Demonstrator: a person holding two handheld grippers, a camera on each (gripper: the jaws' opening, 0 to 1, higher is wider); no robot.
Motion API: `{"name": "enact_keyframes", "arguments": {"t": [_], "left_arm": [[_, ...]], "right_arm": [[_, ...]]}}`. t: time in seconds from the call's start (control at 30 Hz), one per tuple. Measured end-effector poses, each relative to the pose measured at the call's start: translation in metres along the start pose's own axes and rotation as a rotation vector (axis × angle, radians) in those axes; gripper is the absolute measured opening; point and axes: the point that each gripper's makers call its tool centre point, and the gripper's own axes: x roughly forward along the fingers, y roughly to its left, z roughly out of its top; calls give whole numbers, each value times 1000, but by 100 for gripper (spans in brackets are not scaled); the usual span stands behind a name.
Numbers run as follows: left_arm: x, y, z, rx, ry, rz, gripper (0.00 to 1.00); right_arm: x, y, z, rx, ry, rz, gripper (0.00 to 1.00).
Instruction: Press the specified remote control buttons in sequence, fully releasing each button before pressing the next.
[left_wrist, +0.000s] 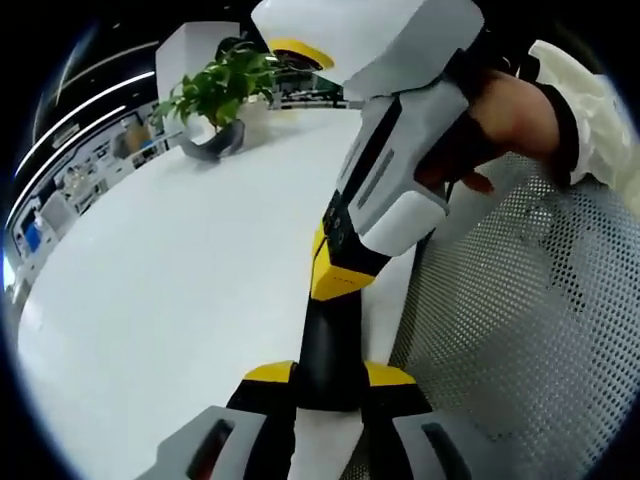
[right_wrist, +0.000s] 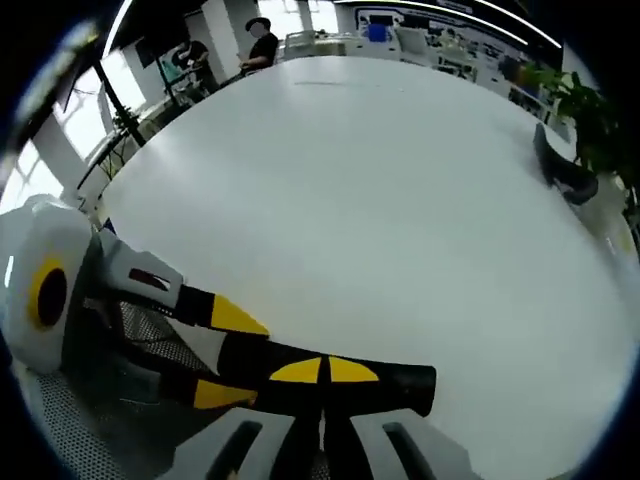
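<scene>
A wide white worktop (left_wrist: 170, 290) stretches ahead of both grippers. Far beyond the left jaws stands a potted plant (left_wrist: 218, 95) in a dark grey pot, well apart from everything else; in the right gripper view the same plant sits off to the far right. Beside the jaws in both views lies white perforated mesh (left_wrist: 520, 340), apparently a chair. People stand at the far edge of the worktop in the right gripper view.

A hand (left_wrist: 510, 115) in a white sleeve grips the right gripper's handle, which slants down toward the left jaws.

The left gripper (left_wrist: 330, 385) has its yellow-tipped jaws clamped on a black remote control (left_wrist: 330, 350), held lengthwise between them. The right gripper (right_wrist: 322, 372) has its jaws closed together, tips resting on the remote's dark upper face.
</scene>
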Motion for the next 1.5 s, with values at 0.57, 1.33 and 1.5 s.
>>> {"name": "enact_keyframes", "arguments": {"t": [0.57,1.33,1.5], "left_arm": [[-1,1,-1,31,-34,-31,24],[-2,0,-1,119,-79,-118,24],[-1,1,-1,119,-86,-122,24]], "right_arm": [[-5,0,-9,157,-3,71,0],[-3,-6,-8,35,15,-11,0],[-4,-6,-7,109,0,19,0]]}}
